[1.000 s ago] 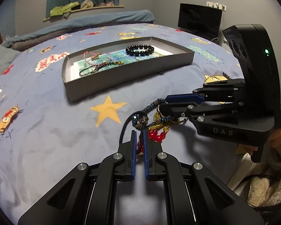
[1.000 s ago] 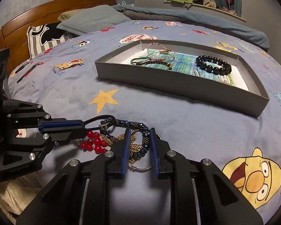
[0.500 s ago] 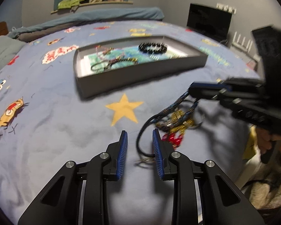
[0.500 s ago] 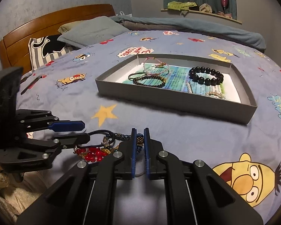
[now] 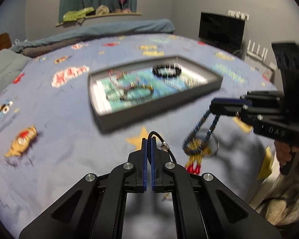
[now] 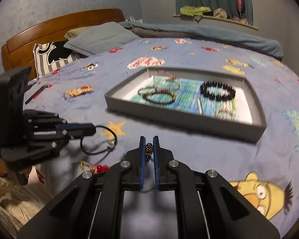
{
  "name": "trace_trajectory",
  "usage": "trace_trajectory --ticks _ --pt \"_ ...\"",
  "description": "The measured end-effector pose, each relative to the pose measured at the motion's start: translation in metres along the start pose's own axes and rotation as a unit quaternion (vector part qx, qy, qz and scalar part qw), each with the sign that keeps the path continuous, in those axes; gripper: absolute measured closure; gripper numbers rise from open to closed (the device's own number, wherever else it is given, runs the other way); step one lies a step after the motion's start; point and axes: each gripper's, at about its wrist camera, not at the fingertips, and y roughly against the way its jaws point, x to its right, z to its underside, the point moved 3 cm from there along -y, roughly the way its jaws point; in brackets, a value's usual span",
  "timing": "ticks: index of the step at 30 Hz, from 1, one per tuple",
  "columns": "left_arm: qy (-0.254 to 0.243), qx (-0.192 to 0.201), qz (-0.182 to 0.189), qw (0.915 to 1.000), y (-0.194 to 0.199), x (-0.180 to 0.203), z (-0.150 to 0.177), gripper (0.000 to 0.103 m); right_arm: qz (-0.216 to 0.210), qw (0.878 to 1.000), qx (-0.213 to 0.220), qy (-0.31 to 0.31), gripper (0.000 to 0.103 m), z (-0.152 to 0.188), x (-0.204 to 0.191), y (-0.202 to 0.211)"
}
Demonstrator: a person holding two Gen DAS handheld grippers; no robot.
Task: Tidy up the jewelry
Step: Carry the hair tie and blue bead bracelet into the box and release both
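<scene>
The bed (image 6: pixel 199 155), covered by a blue cartoon-print sheet, carries a grey tray (image 6: pixel 181 117) that already holds several bracelets, including a black bead bracelet (image 6: pixel 218 90).

The left gripper (image 5: pixel 149 141) has its jaws pressed together on a black cord bracelet (image 5: pixel 167 149). The cord loops out to the right of the jaws and hangs clear of the sheet.

The right gripper (image 6: pixel 149 146) has its jaws pinching a blue bead strand (image 5: pixel 201 133). The strand hangs with its long axis near vertical, running down to a tangle of gold chain (image 5: pixel 197 152) and red beads (image 5: pixel 193 168) at the near edge of the bed.

Risk: the strand appears to be caught in the tangle. Further lifting could drag the chain and red beads along, or off the bed edge. A thin cord or bead pinch could also slip during transfer to the tray.
</scene>
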Motion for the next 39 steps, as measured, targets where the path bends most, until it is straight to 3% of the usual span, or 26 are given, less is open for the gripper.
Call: trace_trajectory --ticks 8,12,17,25,31,39 --pt "0.018 0.027 0.001 0.9995 0.001 -0.022 -0.05 0.099 0.037 0.998 0.05 0.025 0.096 -0.051 0.015 0.023" --pt "0.037 0.016 -0.001 0.9992 -0.018 -0.039 -0.069 0.099 0.057 0.996 0.067 0.013 0.096 -0.077 0.033 0.021" --pt "0.029 -0.015 -0.01 0.9994 -0.045 -0.045 -0.076 0.099 0.048 0.997 0.054 -0.003 0.096 -0.095 0.046 -0.003" --pt "0.032 -0.058 -0.002 0.9978 -0.076 -0.049 -0.071 0.099 0.023 0.999 0.014 -0.02 0.096 -0.086 0.043 -0.044" --pt "0.03 -0.073 -0.004 0.9968 -0.087 -0.049 -0.065 0.099 0.042 0.997 -0.038 -0.049 0.096 -0.062 0.063 -0.07" --pt "0.035 -0.09 -0.003 0.9953 -0.097 -0.05 -0.06 0.099 0.039 0.996 -0.067 -0.053 0.096 -0.052 0.063 -0.08"
